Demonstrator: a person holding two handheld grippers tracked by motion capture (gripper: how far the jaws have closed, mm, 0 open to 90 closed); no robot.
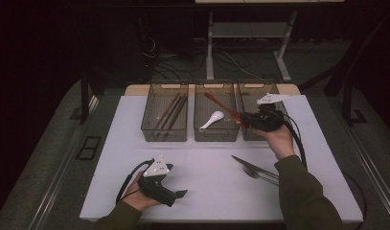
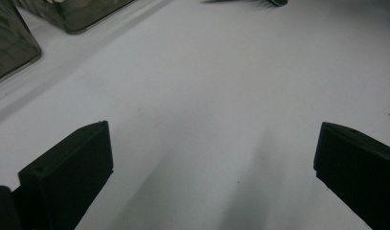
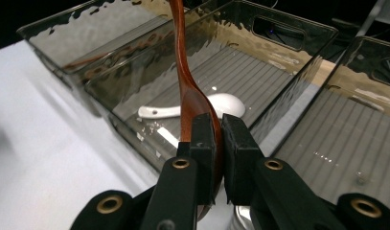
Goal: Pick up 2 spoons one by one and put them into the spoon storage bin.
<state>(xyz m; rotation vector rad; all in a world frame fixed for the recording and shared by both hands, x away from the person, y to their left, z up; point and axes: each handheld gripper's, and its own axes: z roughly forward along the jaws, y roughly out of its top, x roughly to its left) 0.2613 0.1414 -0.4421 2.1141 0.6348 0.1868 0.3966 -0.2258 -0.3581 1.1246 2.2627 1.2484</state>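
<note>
Reddish-brown wooden spoon point(image 3: 185, 81) is clamped by its bowl in the right gripper point(image 1: 244, 120), handle angled up over the middle bin point(image 1: 216, 135), above a white ceramic spoon point(image 1: 212, 119). Right forearm extends forward, raised. Left gripper point(image 1: 182, 193) rests low on the white tabletop point(image 1: 207, 191), jaws spread, gripping nothing.

Both forearms wear olive-green long sleeves point(image 1: 298, 191). Each hand carries a black two-jaw gripper, the left gripper point(image 1: 179, 194) and the right gripper point(image 1: 240, 119), topped by a pale grey three-cornered plate point(image 1: 156, 168) with a black cable point(image 1: 298, 141) trailing. In the right gripper view, brass-coloured rivets point(image 3: 181, 164) sit at six o'clock on the squared black jaws.
</note>
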